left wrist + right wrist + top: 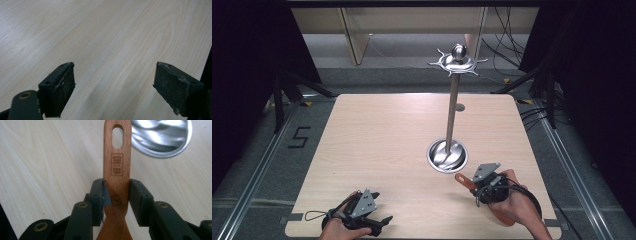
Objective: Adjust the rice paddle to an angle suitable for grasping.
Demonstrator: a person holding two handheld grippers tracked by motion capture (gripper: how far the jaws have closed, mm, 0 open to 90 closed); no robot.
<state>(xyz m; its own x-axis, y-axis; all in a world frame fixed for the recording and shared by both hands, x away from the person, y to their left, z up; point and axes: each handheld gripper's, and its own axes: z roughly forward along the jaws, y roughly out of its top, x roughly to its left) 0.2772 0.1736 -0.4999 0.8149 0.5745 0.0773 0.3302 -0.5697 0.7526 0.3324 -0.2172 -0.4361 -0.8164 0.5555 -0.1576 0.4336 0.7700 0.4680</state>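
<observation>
A person worked two hand-held grippers at a light wood desk (377,135). The right gripper (116,195), near the desk's right front, was clamped on the flat handle of a brown wooden utensil (117,167); jaws pressed both edges of the handle just below a stamped logo w/ "SINCE 1983". The handle's slotted end pointed toward a shiny metal stand (452,100), whose round dished base (162,137) lay just beyond it, apart from the wood. In the high view the utensil's tip (462,178) showed near the base's front rim; right gripper (475,181) held in a hand (512,202). The stand's pole rose from the base, at desk centre-right, to a hooked top disc w/ a ball on it (458,61); nothing hung from it, base dish held nothing. The left gripper (113,87), at the near left edge (379,220), had jaws wide apart over bare desk (105,37).
</observation>
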